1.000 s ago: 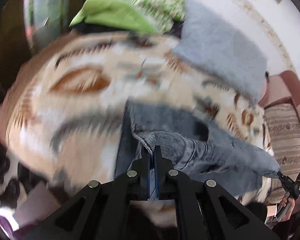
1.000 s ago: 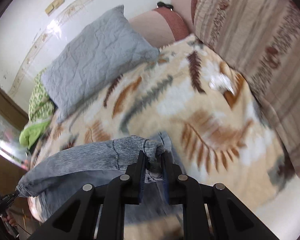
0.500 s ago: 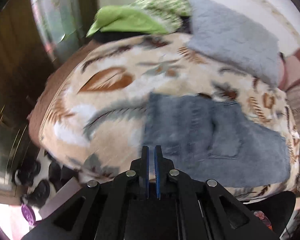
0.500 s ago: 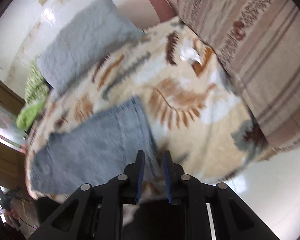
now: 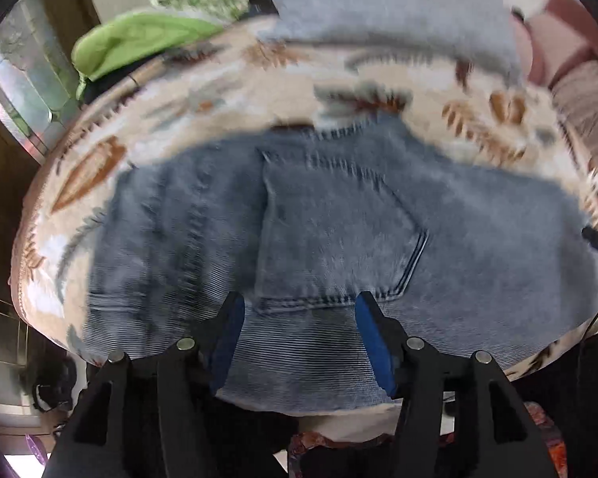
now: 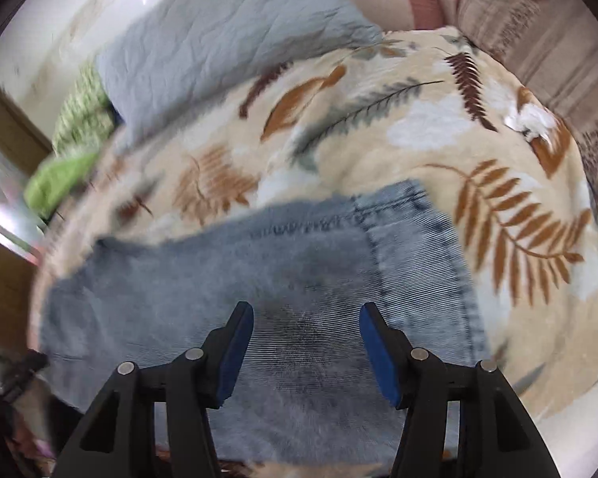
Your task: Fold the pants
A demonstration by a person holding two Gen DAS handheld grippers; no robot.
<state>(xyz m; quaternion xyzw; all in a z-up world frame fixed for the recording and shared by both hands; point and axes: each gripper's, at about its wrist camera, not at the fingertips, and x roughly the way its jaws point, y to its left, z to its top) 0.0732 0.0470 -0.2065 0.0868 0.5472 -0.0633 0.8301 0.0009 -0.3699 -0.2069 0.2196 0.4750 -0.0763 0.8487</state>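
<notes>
A: Pants (image 5: 339, 231), pale blue denim, are lying spread flat on the leaf-print blanket (image 6: 438, 127), back pocket (image 5: 331, 239) facing up.

B: Where are they lying relative to the blanket?

A: Toward its near edge, with the grey pillow (image 6: 227, 36) sitting at the blanket's far side and a green cloth (image 5: 139, 40) lying at the far left corner of the blanket.

B: And the left tongs (image 5: 299, 334)?

A: They are hanging over the pants' near part, just below the pocket. Their jaws have just been opening and are standing apart, with nothing pinched; denim is only showing under the gap.

B: The right tongs (image 6: 307, 342)?

A: Same story: jaws have just been opening, now standing wide over the pants' near part, gripping nothing. The hem seam (image 6: 382, 271) is running just past the right finger.
</notes>
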